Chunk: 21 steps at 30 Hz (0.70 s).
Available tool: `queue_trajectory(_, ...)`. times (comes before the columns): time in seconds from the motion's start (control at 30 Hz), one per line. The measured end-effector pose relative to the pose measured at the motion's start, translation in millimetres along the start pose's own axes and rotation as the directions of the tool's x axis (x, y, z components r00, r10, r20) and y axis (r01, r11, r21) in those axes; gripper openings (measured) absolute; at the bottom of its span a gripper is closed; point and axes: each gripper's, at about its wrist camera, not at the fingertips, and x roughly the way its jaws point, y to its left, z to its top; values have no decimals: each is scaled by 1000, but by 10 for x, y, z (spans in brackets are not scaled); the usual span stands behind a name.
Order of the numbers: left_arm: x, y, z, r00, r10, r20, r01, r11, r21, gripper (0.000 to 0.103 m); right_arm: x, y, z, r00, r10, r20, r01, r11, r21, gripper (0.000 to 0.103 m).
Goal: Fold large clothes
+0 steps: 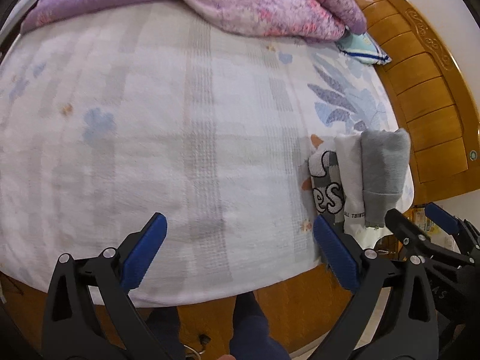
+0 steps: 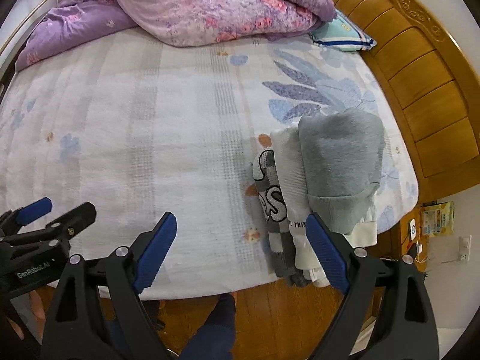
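On the left gripper (image 2: 45,219), "GenRobot.AI"; both grippers' jaws gape wide, empty.

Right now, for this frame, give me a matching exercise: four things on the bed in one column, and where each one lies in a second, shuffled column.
Things:
1. Grey sweater
2. White sweater
3. Quilt
4. Pillow

Places:
A. Far end of the bed, bunched in a heap
B. Against the headboard, beside the heap
C. Rightmost of the folded clothes, nearest the headboard
D. Middle of the folded row, between the grey one and the lettered one

Pairs: 1-C, 2-D, 3-A, 4-B
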Motion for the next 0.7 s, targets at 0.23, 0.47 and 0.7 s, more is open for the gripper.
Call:
queue_trajectory(0.23, -683, -98, -60, 994, 18, 105, -26, 997, 68, 98, -522, 70, -57, 998, 21, 51, -23, 999, 46, 85)
queue_trajectory(0.47, -1459, -87, -138, 966, 68, 251, -97, 990, 105, 98, -1094, 162, -98, 990, 48, 129, -55, 997, 51, 85)
queue_trajectory(0.7, -2244, -98, -187, 905, 125, 406, -174, 981, 86, 98, -1757, 158, -121, 964, 141, 225, -151, 988, 28, 85)
